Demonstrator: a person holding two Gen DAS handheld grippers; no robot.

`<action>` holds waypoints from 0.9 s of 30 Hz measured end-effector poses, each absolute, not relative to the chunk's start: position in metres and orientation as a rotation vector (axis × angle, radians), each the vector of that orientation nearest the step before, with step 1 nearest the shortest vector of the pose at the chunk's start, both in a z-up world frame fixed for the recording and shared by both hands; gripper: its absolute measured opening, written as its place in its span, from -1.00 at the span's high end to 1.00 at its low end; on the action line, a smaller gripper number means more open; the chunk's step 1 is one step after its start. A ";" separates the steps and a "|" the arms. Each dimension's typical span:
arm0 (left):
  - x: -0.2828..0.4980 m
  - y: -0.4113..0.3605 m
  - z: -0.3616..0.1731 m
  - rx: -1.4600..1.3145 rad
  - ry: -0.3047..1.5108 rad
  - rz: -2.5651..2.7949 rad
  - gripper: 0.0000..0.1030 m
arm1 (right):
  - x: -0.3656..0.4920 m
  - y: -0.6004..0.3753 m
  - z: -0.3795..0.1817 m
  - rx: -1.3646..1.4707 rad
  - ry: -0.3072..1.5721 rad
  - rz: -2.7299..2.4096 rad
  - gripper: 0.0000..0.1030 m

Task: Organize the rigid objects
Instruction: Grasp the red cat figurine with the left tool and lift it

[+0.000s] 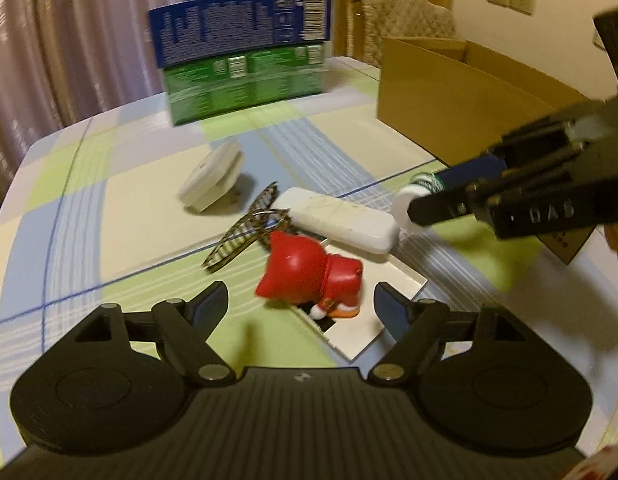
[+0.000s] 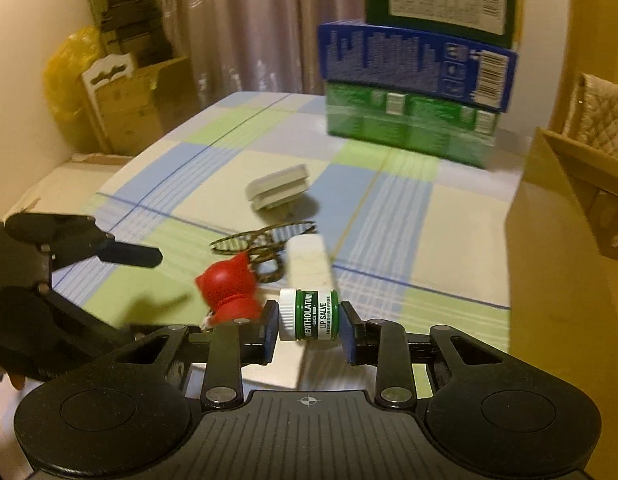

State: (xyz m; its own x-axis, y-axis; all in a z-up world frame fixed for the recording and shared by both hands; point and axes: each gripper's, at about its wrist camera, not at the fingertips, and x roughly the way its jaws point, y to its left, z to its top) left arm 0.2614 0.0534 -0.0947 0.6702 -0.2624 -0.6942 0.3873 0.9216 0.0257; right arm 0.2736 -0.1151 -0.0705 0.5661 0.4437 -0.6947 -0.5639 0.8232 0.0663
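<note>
My right gripper is shut on a small green lip salve jar with a white lid and holds it above the table; the jar also shows in the left wrist view. My left gripper is open, with a red toy figure lying just ahead between its fingers. The red toy also shows in the right wrist view. Beyond it lie a white rectangular case, a patterned hair clip and a white plug adapter.
An open cardboard box stands at the right of the table. Stacked green and blue cartons stand at the far edge. A flat white card lies under the red toy. The tablecloth is checked.
</note>
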 end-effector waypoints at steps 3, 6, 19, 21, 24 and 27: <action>0.268 0.045 -0.100 0.211 0.746 -0.386 -0.49 | 0.277 -0.119 -0.071 -0.163 0.773 0.582 0.45; 0.275 0.039 -0.105 0.228 0.740 -0.399 -0.49 | 0.279 -0.120 -0.072 -0.162 0.776 0.577 0.45; 0.295 0.029 -0.120 0.258 0.764 -0.384 -0.40 | 0.287 -0.132 -0.072 -0.133 0.779 0.563 0.45; 0.296 0.029 -0.120 0.252 0.767 -0.382 -0.33 | 0.287 -0.134 -0.071 -0.127 0.779 0.564 0.45; 0.297 0.030 -0.120 0.239 0.776 -0.388 -0.27 | 0.286 -0.134 -0.069 -0.125 0.775 0.564 0.45; 0.296 0.031 -0.118 0.229 0.786 -0.388 -0.25 | 0.286 -0.135 -0.067 -0.122 0.771 0.563 0.45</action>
